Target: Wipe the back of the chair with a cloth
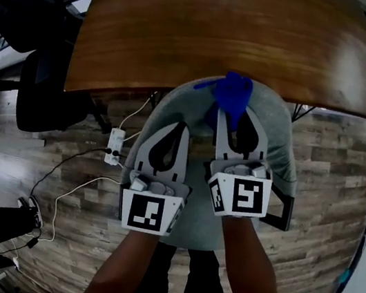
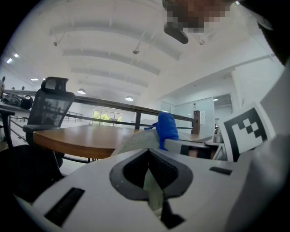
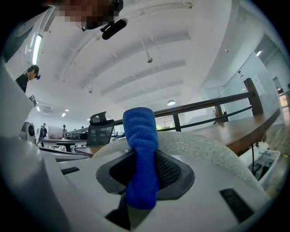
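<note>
1. The wooden table (image 1: 224,30) filled the top of the head view.
2. Just below its edge, at frame centre, I saw the grey chair back (image 1: 277,148).
3. The left gripper (image 1: 180,128) lay over the chair back, left of centre, its jaws drawn together on nothing.
4. The right gripper (image 1: 236,116), just beside it, was clamped on the cloth.
5. The blue cloth (image 1: 233,91) stuck out past those jaws at the chair back's upper edge, near the table's rim.
</note>
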`<action>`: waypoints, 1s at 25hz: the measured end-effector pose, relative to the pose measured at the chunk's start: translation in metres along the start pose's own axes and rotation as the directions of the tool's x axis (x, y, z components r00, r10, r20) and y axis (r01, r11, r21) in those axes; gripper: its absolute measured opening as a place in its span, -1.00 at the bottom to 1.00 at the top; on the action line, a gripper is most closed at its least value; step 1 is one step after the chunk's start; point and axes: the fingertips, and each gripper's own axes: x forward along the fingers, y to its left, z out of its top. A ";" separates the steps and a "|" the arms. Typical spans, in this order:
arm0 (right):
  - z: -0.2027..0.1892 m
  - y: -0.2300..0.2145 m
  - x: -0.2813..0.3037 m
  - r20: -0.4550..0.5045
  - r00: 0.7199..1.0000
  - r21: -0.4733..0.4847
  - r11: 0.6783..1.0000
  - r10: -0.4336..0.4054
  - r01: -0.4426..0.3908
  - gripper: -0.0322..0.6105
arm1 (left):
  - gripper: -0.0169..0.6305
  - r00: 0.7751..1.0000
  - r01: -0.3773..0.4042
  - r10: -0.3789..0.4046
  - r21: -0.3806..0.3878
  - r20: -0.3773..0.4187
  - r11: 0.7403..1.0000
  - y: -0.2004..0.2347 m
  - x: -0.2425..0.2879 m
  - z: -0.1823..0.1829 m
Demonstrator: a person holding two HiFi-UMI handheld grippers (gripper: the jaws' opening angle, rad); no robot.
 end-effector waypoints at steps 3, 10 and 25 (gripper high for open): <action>-0.001 -0.019 -0.008 -0.002 0.999 0.008 0.999 -0.043 0.043 -0.56 | -0.92 1.000 0.031 -0.031 -0.009 -0.002 0.999 -0.013 0.004 -0.005; -0.007 -0.063 -0.033 -0.005 0.988 0.040 0.988 -0.152 0.152 -0.56 | -0.92 0.991 0.137 -0.137 -0.015 0.011 0.990 -0.049 0.013 -0.009; -0.027 -0.120 -0.085 -0.021 0.953 0.069 0.951 -0.302 0.303 -0.56 | -0.92 0.966 0.258 -0.258 -0.039 -0.001 0.965 -0.114 0.016 -0.027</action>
